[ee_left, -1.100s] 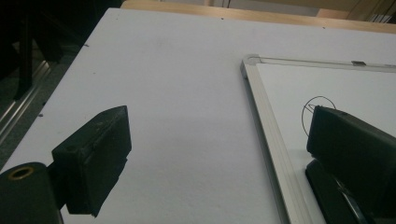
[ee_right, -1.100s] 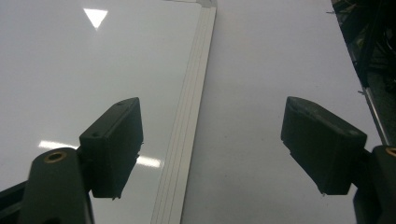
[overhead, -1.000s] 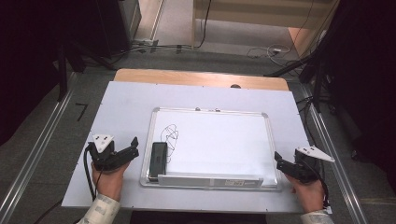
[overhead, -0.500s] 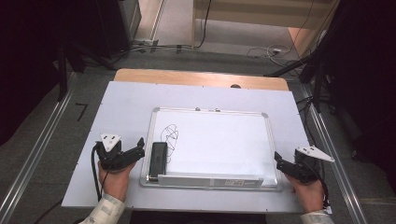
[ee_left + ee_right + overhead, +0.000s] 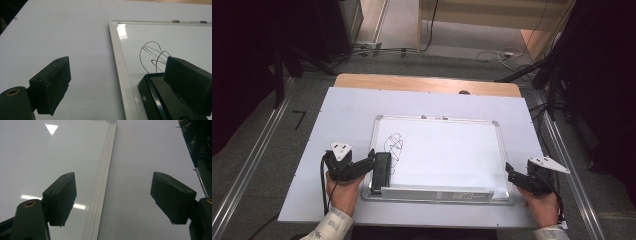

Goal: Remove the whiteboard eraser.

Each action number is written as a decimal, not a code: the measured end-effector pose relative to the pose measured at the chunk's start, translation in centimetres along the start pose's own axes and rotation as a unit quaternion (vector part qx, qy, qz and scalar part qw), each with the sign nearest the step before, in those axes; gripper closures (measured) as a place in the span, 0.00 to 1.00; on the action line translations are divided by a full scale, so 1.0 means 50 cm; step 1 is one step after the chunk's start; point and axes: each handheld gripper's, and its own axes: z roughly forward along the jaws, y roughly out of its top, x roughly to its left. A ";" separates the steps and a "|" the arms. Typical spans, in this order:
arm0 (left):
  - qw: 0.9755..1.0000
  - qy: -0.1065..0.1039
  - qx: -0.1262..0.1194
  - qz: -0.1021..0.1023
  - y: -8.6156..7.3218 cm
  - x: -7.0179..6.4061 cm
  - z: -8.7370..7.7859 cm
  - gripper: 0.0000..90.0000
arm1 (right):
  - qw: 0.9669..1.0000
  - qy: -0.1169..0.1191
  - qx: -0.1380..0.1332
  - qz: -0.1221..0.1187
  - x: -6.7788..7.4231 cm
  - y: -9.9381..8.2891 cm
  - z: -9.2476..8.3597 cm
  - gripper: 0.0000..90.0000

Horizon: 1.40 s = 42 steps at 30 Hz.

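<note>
Reaching: left gripper [image 5: 371, 161] jaws open, straddling black rectangular eraser [image 5: 381, 171] on white-framed whiteboard [image 5: 452, 150].
Right gripper [image 5: 511, 172]: jaws open, idle over the frame edge.
Next: close on eraser, wipe black scribble [image 5: 394, 146].

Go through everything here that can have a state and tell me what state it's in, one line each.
Left hand-held gripper: open, jaws straddling the board's left frame edge and the eraser.
Right hand-held gripper: open, jaws straddling the board's right frame edge, holding nothing.
White rectangular whiteboard with silver frame: lying flat, mostly clean.
Black looping scribble: not yet wiped.
Black rectangular eraser: lying on the board's left end, just below the scribble.
</note>
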 end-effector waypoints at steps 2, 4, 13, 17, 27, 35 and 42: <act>1.000 -0.001 0.001 0.001 0.000 -0.003 0.001 0.08 | 1.000 0.000 0.000 0.000 0.000 0.000 0.000 0.22; 1.000 -0.008 0.005 0.005 -0.001 -0.012 0.006 0.08 | 1.000 0.001 0.000 0.000 0.000 0.000 0.000 0.22; 1.000 -0.020 0.016 0.016 -0.005 -0.039 0.015 0.11 | 1.000 0.000 -0.001 0.000 0.000 0.000 0.000 0.22; 0.999 -0.024 0.021 0.017 -0.008 -0.049 0.020 0.12 | 1.000 0.001 0.000 0.001 -0.001 0.000 0.000 0.22; 0.998 -0.030 0.044 0.031 -0.017 -0.080 0.035 0.14 | 1.000 0.001 -0.001 0.002 -0.001 0.000 0.000 0.22; 0.997 -0.033 0.062 0.041 -0.024 -0.093 0.043 0.16 | 1.000 0.002 -0.001 0.001 -0.001 0.000 -0.001 0.22; 0.994 -0.039 0.086 0.056 -0.026 -0.094 0.047 0.26 | 1.000 0.002 -0.001 0.001 -0.001 0.000 -0.001 0.22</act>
